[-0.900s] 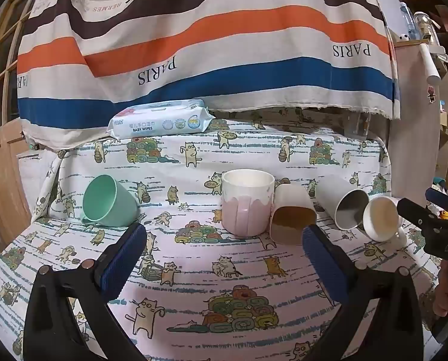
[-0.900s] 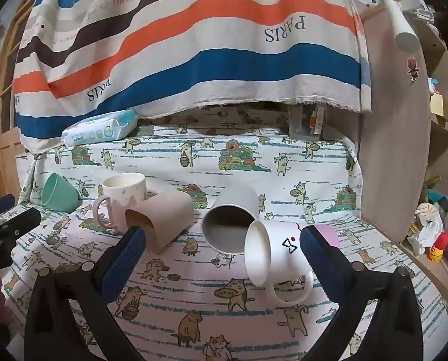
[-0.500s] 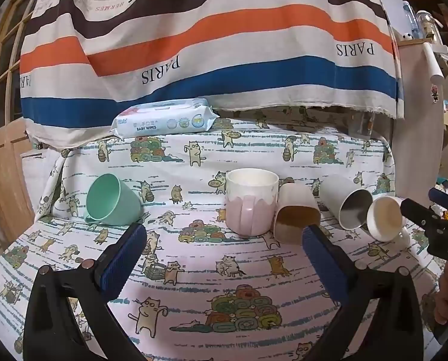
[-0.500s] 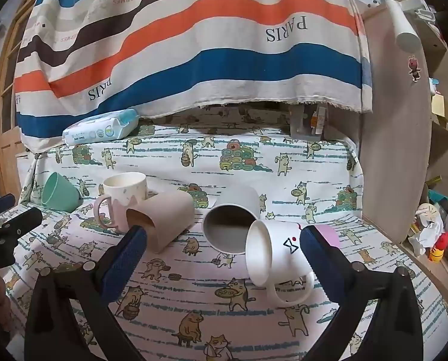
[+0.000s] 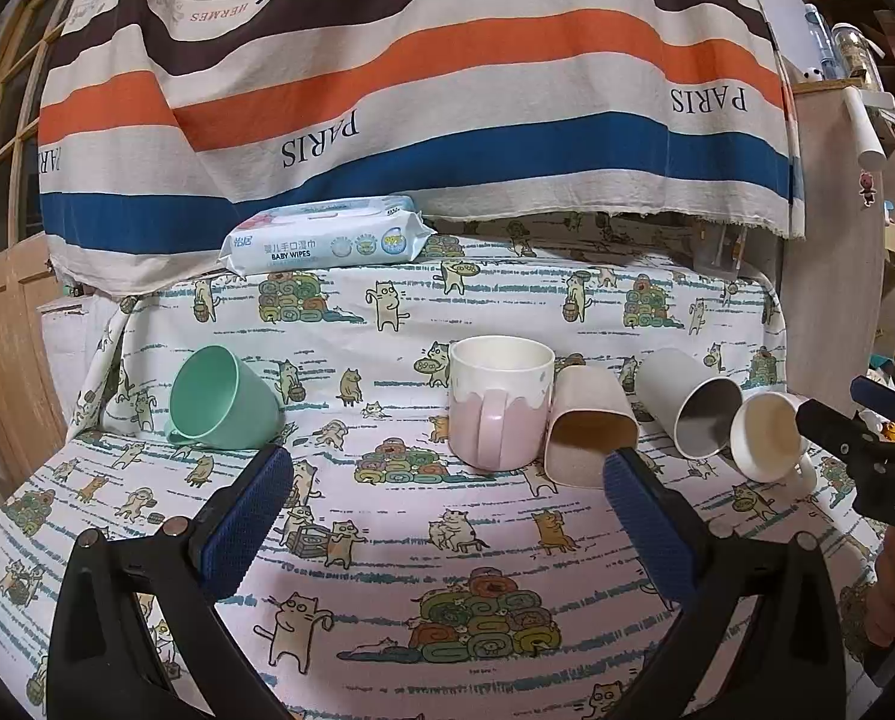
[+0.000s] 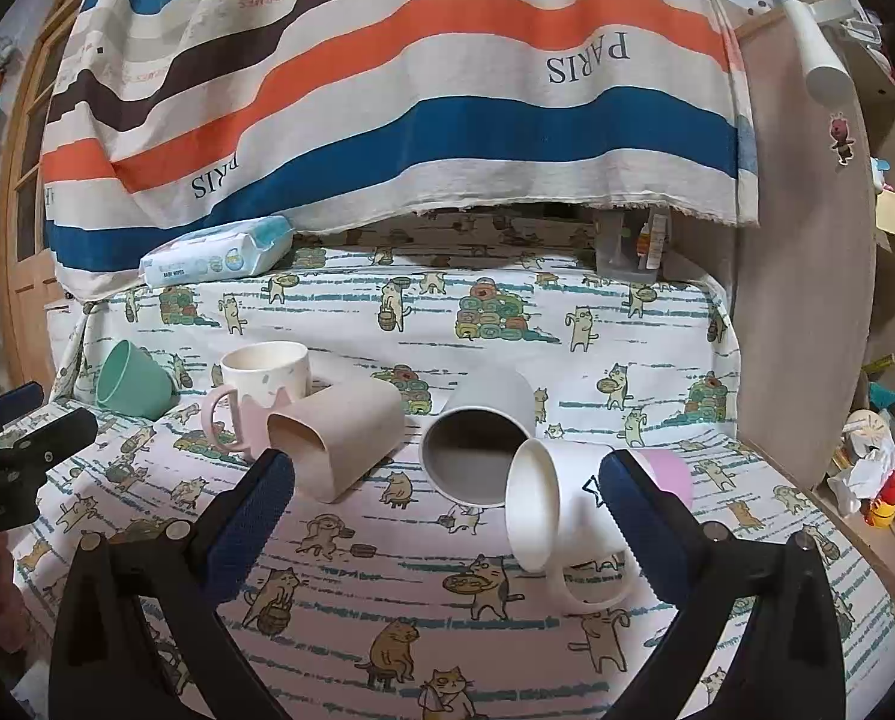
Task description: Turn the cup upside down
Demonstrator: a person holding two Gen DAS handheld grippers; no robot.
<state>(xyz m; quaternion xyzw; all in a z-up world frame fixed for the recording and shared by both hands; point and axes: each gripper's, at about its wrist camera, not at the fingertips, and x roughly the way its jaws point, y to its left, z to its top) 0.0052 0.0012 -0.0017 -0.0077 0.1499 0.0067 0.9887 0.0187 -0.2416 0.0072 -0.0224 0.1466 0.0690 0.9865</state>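
Approach is the step in hand: left gripper [image 5: 447, 501] and right gripper [image 6: 446, 501] both hang spread and empty, so next one must close on the upright pink mug [image 5: 500, 411].

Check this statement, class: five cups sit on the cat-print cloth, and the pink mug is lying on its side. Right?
Not quite. In the left wrist view the pink mug stands upright, mouth up; the other four lie on their sides. Five cups on the cat-print cloth is correct.
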